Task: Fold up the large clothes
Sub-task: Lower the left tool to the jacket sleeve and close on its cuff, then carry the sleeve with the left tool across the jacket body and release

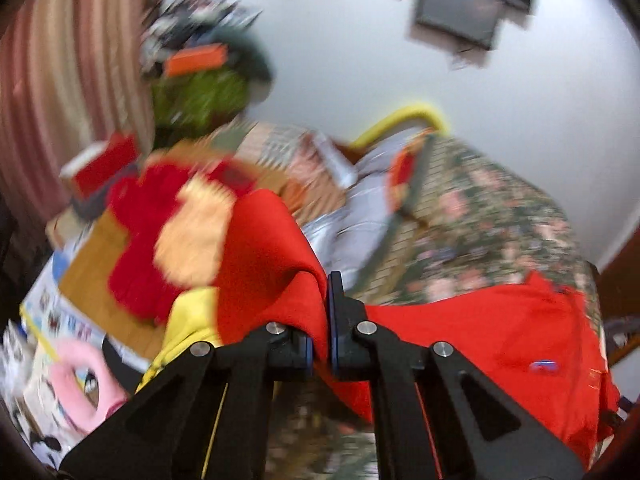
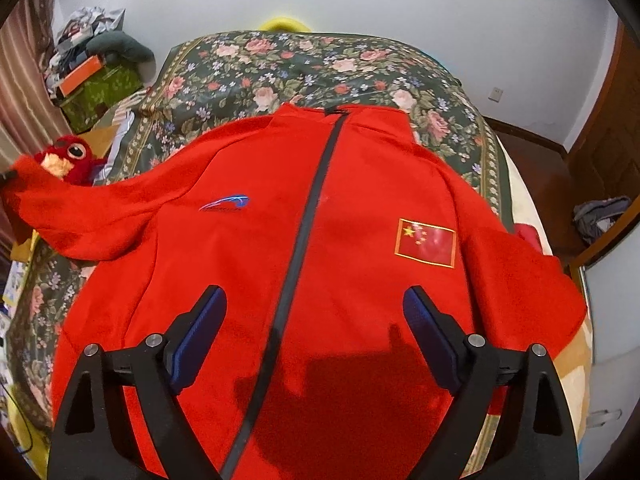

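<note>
At far left a green box (image 2: 100,92) holds an orange box (image 2: 82,72). The left gripper (image 1: 327,300) pinches the red jacket's (image 2: 320,260) sleeve; the jacket lies on the floral bedspread (image 2: 280,64). The right gripper (image 2: 316,320) hangs above it, jaws wide.

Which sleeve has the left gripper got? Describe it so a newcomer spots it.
On the floral bedspread lies a red zip jacket, front up. Its sleeve on the blue-logo side rises off the bed toward the red plush toy; the flag-patch sleeve lies flat.
</note>
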The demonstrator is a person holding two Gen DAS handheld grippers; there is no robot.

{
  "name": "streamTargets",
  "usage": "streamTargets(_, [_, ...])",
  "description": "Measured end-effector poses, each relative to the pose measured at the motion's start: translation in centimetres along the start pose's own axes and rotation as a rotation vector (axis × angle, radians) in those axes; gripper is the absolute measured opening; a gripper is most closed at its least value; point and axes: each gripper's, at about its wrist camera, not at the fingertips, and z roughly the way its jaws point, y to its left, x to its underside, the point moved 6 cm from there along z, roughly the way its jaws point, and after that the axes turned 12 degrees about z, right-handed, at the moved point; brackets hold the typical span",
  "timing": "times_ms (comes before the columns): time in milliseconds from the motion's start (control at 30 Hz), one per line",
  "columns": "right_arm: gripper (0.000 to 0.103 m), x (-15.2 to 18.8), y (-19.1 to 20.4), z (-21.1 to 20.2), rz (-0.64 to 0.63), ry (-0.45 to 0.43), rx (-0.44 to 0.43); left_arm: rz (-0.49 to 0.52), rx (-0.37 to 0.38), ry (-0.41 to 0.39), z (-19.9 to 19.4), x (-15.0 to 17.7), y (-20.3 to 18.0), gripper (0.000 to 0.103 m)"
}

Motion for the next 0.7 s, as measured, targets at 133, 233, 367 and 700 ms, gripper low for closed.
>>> streamTargets(133, [0.089,0.0,-1.3,-1.2,0.035,-0.004,-0.035,0.091,0.086,-0.084,-3.9,-3.5,-6.9,0.006])
streamTargets(233, [0.089,-0.1,-2.5,-1.9,0.058,-0.012,-0.057,0.144,0.142,-0.115,-5.3,-5.3,-12.0,0.006])
streamTargets(367, [0.089,-0.2,-4.0,-2.4,0.092,-0.019,-0.079,0.231,0.211,-0.143,-6.6,-6.4,-19.9,0.006])
streamTargets(700, [0.089,0.1,-8.1,-2.2,0.189,0.009,-0.141,0.431,0.411,-0.052,-5.4,-1.5,-37.0,0.006])
